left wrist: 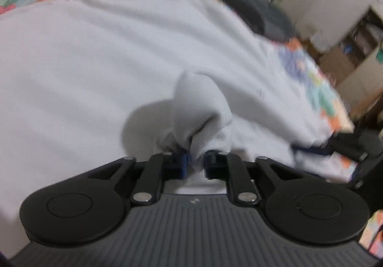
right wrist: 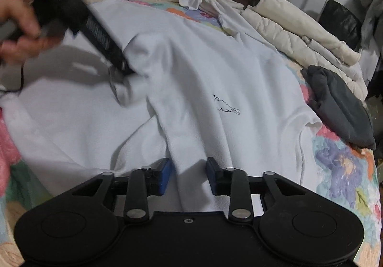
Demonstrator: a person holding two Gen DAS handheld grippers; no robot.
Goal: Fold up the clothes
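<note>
A white sweatshirt is spread over a bed covered by a floral bedspread, and most of the bed's surface is taken up by it. A small dark embroidered motif is seen on the fabric near its middle.

In the left wrist view, a bunched fold of the white sweatshirt is pinched by the left hand-held gripper, whose blue-padded fingers are closed tight on the cloth; the gathered fabric is lifted into a peak above the rest of the garment. In the right wrist view the same left hand-held gripper is seen from outside, gripped by a person's hand at the upper left, its tip buried in a raised fold.

The right hand-held gripper is held low over the near part of the sweatshirt with its jaws apart; a ridge of cloth runs between the fingers, but nothing is clamped.

A dark grey garment lies at the right edge of the bed, just beside the sweatshirt. Cream-coloured quilted bedding is heaped behind it.
</note>
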